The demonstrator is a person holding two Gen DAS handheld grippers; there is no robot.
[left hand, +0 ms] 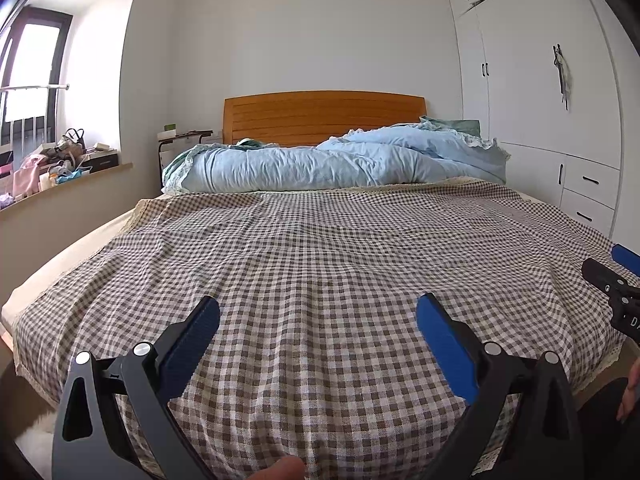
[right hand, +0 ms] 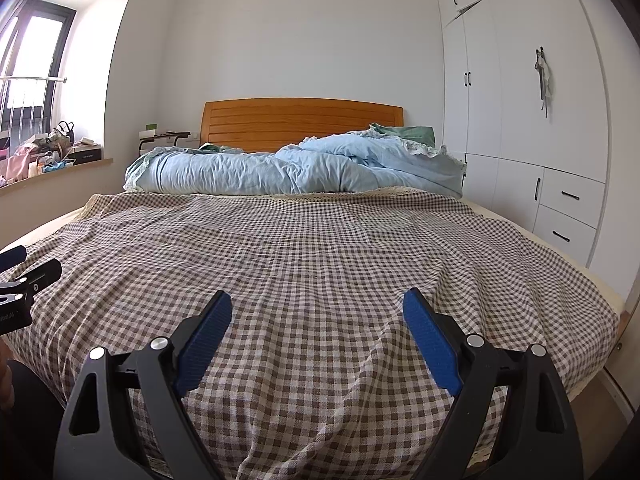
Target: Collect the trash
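Nearest the lens in the left wrist view is a fingertip (left hand: 286, 468) at 6 o'clock, and just beyond it the left gripper (left hand: 318, 318) with its blue pads spread wide and nothing between them; the right gripper (right hand: 317, 312) stands the same way in its own view, pads well apart and empty, and its tip also shows at 3 o'clock of the left view. Both point slightly down over the foot of the bed, whose checked cover (left hand: 320, 248) fills the middle of each picture. No trash shows on that cover, so the task's thing is not yet found: the likeliest place, judging from here, is the cluttered window ledge (left hand: 60, 160) at 9 o'clock, where bags, boxes and small packets lie in a heap, too small to tell which are rubbish. The crumpled blue duvet (left hand: 340, 160) at 12 o'clock, against the wooden headboard (left hand: 324, 116), could hide scraps in its folds. The white wardrobe (left hand: 540, 100) at 2 o'clock looks bare of litter. The step in hand seems to be searching, so it pays to sweep the cameras slowly across the ledge and along the bed's edges before committing. Keep the pads spread until one piece is singled out, approach it from above, and close on the piece alone so that no cloth or keepsake is caught with it.
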